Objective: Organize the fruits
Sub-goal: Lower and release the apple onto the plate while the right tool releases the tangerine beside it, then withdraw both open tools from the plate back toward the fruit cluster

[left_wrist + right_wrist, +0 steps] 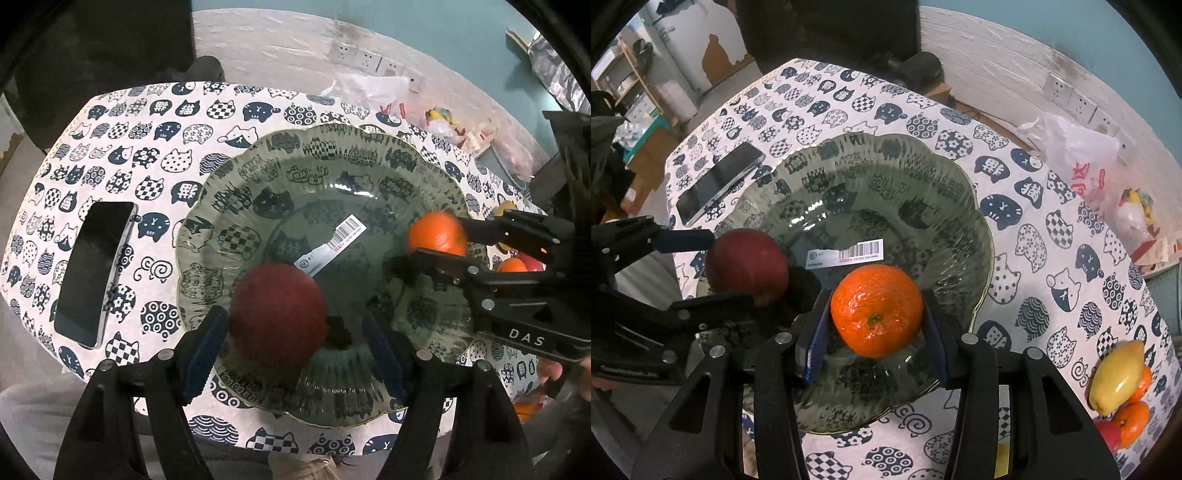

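A: Nearest item, left gripper [295, 347]?
B: Fingers released; we log the red apple [279, 310] against the left pad only, over the glass bowl [221, 177].
A: Right gripper [877, 325]?
B: Clenched on the orange [877, 310], above the bowl.
A: Further back?
B: Phone [92, 273] on the bench [147, 122]; fruit pile [1119, 384] well right of the bowl; plastic bag [1078, 155] at the far edge.

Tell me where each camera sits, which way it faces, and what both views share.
Left wrist: on the left hand-held gripper, looking down along its fingers at the apple over the glass plate; the right hand-held gripper enters from the right.
Right wrist: on the right hand-held gripper, looking down at its orange; the left hand-held gripper enters from the left.
Shared: plate, both fruits, phone, cat-print tablecloth.
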